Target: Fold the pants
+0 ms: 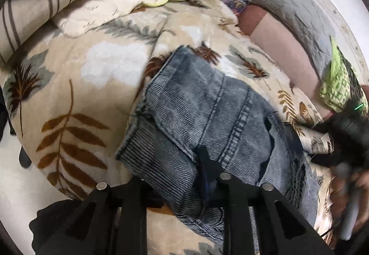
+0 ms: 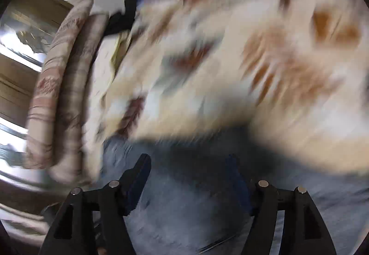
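Grey-blue denim pants (image 1: pixel 207 112) lie folded on a cream blanket with a leaf print (image 1: pixel 80 93). In the left wrist view my left gripper (image 1: pixel 175 162) is at the near end of the pants. A ribbed fold of denim runs between its jaws and covers the left finger; the right finger (image 1: pixel 205 162) presses on the fabric. The right wrist view is blurred. There my right gripper (image 2: pixel 188 162) stands open just above the pants (image 2: pixel 184 209), its fingers wide apart and gripping nothing. The blanket (image 2: pixel 230 70) fills the view beyond.
Striped folded bedding (image 1: pixel 46 1) is stacked at the far left. A grey quilted pillow (image 1: pixel 288 6) and a pink sheet (image 1: pixel 283 47) lie at the back right, with a green patterned cloth (image 1: pixel 336 84) beside them. A person's hand (image 1: pixel 346 183) shows at the right edge. Pale floor (image 1: pixel 13 174) lies off the blanket's left edge.
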The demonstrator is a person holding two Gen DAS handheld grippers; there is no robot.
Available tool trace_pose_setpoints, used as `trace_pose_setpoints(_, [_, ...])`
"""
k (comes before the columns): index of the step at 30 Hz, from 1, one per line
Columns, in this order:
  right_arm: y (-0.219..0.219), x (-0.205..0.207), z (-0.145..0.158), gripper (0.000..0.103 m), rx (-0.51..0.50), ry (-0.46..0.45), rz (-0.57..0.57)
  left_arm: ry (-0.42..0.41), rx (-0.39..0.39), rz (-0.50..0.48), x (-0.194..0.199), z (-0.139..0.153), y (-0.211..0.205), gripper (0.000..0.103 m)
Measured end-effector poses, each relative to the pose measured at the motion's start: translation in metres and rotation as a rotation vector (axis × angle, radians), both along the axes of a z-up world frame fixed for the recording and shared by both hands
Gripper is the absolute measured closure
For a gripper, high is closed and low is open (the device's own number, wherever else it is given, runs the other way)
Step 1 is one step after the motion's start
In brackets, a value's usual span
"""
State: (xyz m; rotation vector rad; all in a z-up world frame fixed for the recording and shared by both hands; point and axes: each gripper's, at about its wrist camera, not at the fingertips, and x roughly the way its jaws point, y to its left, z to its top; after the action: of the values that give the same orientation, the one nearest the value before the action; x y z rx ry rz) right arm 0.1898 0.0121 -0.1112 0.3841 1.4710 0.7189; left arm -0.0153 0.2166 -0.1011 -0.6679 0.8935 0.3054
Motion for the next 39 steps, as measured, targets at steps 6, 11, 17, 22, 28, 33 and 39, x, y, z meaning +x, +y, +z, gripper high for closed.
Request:
trace_pose_setpoints(6, [-0.014,-0.024,0.051,0.027,0.119,-0.09,-0.049,0.038,-0.026,0.003,-0.001,-0.001,0.004,0.055])
trace_pose_setpoints(11, [-0.017,-0.064,0.023,0.01,0.145,0.016,-0.049,0.049,-0.014,0.0,0.0,-0.001,0.001,0.053])
trace_pose_setpoints(17, [-0.016,-0.07,0.029,0.008,0.13,0.021,-0.07,0.069,-0.009,-0.011,0.002,-0.001,0.001,0.052])
trace_pose_setpoints(22, [-0.006,-0.084,0.02,0.006,0.082,0.003,-0.034,0.069,-0.003,-0.007,0.002,-0.001,0.001,0.051])
trace_pose_setpoints(28, [-0.009,-0.094,0.047,0.003,0.15,-0.014,-0.041,0.075,-0.008,-0.007,0.004,-0.001,0.002,0.05])
trace_pose_setpoints(33, [0.003,-0.099,0.002,0.0,0.067,0.059,0.006,0.08,-0.013,-0.005,0.007,-0.001,0.001,0.048])
trace_pose_setpoints(39, [-0.037,-0.121,0.059,0.0,0.2,-0.058,-0.063,0.089,-0.034,0.025,0.007,-0.002,0.004,0.048])
